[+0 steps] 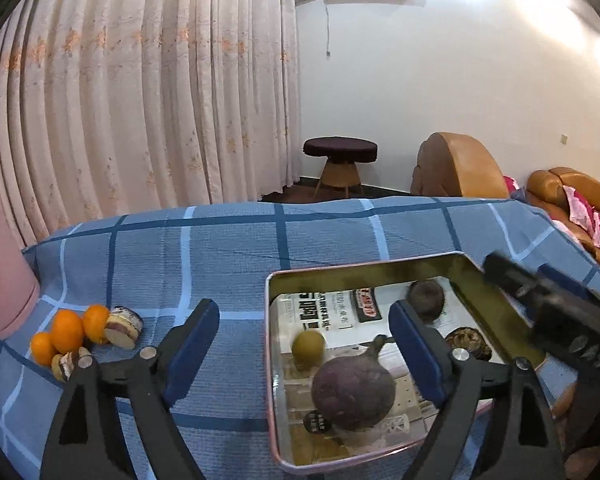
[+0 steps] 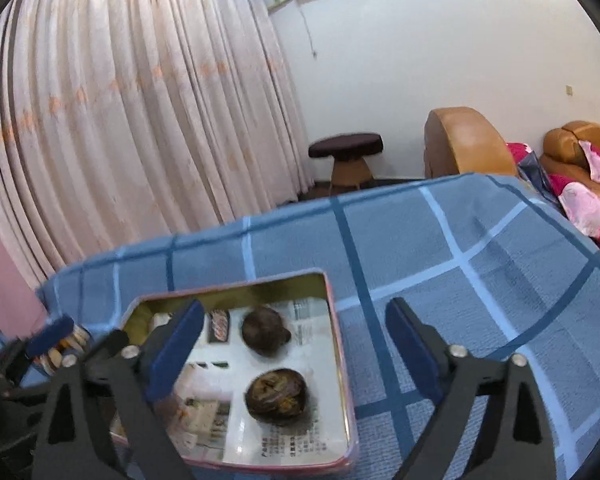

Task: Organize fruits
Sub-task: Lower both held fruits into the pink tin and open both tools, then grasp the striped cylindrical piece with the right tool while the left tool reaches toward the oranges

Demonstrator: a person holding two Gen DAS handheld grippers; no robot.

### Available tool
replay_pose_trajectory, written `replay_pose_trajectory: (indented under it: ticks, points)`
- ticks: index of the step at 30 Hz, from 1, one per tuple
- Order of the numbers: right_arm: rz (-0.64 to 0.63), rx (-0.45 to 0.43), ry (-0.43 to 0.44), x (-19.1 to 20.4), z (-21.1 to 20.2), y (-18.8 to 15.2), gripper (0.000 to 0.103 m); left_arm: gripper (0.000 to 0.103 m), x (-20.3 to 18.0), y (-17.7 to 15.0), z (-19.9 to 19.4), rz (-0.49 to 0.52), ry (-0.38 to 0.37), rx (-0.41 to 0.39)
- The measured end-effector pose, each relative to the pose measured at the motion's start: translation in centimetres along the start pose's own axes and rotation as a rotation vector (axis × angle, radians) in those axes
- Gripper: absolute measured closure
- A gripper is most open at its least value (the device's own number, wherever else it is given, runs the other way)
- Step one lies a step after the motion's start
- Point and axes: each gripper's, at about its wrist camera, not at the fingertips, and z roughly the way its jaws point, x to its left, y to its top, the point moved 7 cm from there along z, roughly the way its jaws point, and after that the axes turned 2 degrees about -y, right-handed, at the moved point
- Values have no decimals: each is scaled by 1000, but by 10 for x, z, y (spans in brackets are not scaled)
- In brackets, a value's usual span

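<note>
A shallow metal tin [image 1: 269, 360] lined with newspaper sits on the blue checked cloth. In the left wrist view it holds a large dark purple fruit [image 1: 352, 394], a small yellow-green fruit [image 1: 309, 345], a dark round fruit [image 1: 427, 298] and a brown wrinkled one [image 1: 469, 342]. Several oranges [image 1: 66, 330] and cut purple pieces [image 1: 124, 327] lie at the left. My left gripper [image 1: 304, 354] is open and empty over the tin's left edge. My right gripper [image 2: 296, 348] is open and empty above the tin [image 2: 342, 364], over two dark fruits [image 2: 265, 330] [image 2: 277, 396].
A pink object [image 1: 4, 280] stands at the table's left edge. The cloth's far edge [image 1: 300, 204] drops off to the floor. A stool [image 1: 340, 160], a brown armchair [image 1: 460, 164] and a sofa [image 1: 580, 196] stand beyond. The right gripper's body [image 1: 556, 312] shows at the tin's right.
</note>
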Motion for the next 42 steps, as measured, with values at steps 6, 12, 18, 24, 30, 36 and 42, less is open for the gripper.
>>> replay_pose_trajectory:
  ticks: [6,12,18,24,30,36,42]
  points:
    - [-13,-59,-32,4,-9,2,4,15,8,-3,-3,11,31,-4]
    - [-67,-181,-79,15,-26,7,3,15,24,-8,-6,-22,64,-3]
    - [-106,-159,-87,25,-24,4,0,15,38,-15,-5,-23,133,8]
    - [-128,-125,-109,29,-19,-1,0,15,50,-21,-5,-31,156,23]
    - [-111,-151,-151,29,-28,-5,0,15,64,-24,-10,-58,172,19]
    - [-79,-149,-163,33,-36,-11,0,15,80,-32,-14,-78,179,43]
    - [-27,-90,-122,50,-31,-21,0,15,100,-38,-19,-93,191,58]
